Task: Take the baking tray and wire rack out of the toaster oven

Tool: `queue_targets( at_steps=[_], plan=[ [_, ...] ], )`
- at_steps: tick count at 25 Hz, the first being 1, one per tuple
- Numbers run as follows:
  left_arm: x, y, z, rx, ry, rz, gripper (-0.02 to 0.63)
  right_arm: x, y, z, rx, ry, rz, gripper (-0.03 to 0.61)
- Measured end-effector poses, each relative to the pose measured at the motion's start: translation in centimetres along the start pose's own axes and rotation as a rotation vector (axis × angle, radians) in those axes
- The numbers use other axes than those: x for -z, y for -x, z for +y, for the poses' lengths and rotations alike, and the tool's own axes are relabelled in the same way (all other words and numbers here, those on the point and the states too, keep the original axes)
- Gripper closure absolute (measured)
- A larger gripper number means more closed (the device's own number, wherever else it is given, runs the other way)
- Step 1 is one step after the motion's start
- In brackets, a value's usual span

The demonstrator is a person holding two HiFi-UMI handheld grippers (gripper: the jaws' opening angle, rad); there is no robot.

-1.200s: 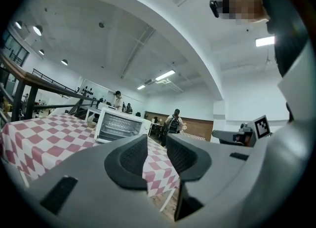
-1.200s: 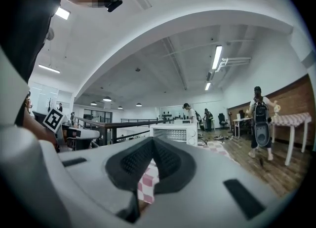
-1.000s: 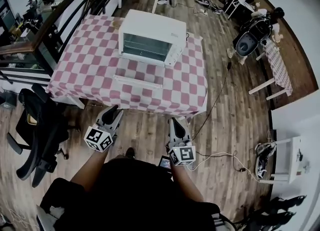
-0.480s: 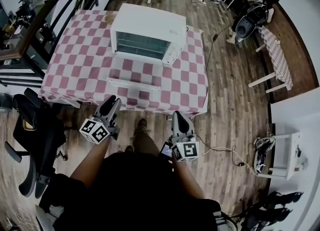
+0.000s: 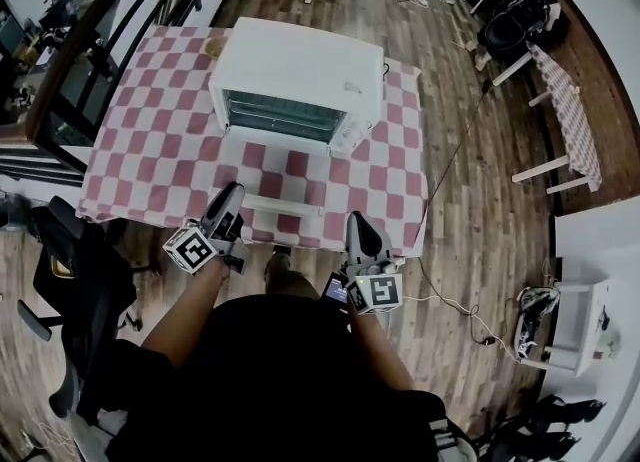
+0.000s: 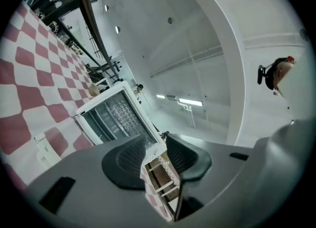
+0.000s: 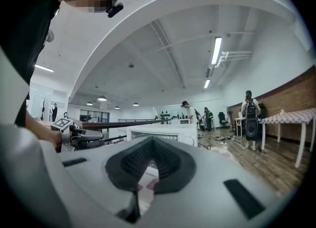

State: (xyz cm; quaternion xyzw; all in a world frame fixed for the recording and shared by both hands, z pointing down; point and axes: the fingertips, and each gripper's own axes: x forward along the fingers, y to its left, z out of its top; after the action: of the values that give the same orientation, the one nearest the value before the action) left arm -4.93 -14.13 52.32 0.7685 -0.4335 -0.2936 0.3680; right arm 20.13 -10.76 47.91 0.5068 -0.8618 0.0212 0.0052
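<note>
Both grippers have advanced to the near edge of the checkered surface (image 5: 160,135). The left gripper (image 5: 230,194) has its fingers slightly apart and empty, while the right gripper (image 5: 358,221) has fingers meeting at the tips, holding nothing. Beyond, the toaster oven (image 5: 300,70) sits mid-surface with its door down and the wire rack (image 6: 116,116) inside; I cannot pick out the baking tray. Both are probably light, stiff, slick metal, best pinched at the front edge. The door handle (image 5: 285,206) lies between, and an office chair (image 5: 75,280) stands left.
</note>
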Motion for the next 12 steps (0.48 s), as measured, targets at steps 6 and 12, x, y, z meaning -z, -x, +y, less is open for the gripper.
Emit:
queue_targets(
  at_steps=[6, 12],
  plan=[
    [-0.9, -6.8, 4.0, -0.02, 0.233, -0.028, 0.5, -0.8, -5.7, -3.0, -0.028, -0.013, 0.011, 0.575],
    [-0.4, -13.2, 8.9, -0.061, 0.377, -0.034, 0.494, -0.8, -10.1, -6.9, -0.027, -0.017, 0.042, 0.575]
  ],
)
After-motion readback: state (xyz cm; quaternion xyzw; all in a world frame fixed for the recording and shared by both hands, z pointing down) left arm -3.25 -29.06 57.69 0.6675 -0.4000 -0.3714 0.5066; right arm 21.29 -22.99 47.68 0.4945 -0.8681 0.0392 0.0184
